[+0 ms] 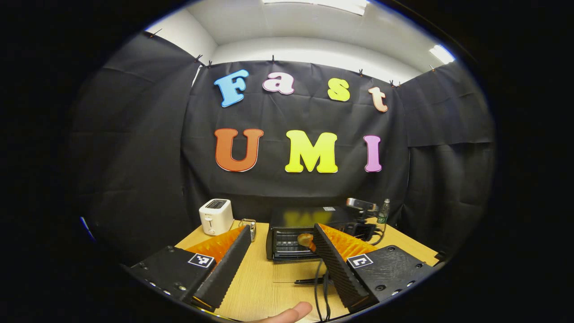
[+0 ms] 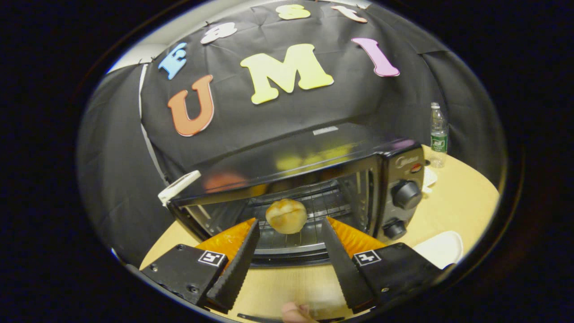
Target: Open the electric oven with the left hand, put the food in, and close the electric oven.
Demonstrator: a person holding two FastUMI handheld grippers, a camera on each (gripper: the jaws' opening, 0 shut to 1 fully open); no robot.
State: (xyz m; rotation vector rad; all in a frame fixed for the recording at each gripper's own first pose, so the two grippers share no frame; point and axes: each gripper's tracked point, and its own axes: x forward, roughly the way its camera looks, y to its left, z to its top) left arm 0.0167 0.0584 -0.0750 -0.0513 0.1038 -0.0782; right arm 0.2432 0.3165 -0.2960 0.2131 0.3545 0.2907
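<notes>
The bun (image 2: 286, 216) is seen lying on the rack inside the open oven (image 2: 314, 179), straight ahead of the right gripper (image 2: 289, 251), whose jaws are spread empty. The left gripper (image 1: 280, 251), farther back, is likewise spread.

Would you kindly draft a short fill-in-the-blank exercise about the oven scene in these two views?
1. The bread roll lies on the rack inside the ____.
2. The oven door is ____.
3. The right tool, fingers spread, holds ____.
4. Left of the oven stands a white ____.

Missing words: oven; open; nothing; toaster.
</notes>
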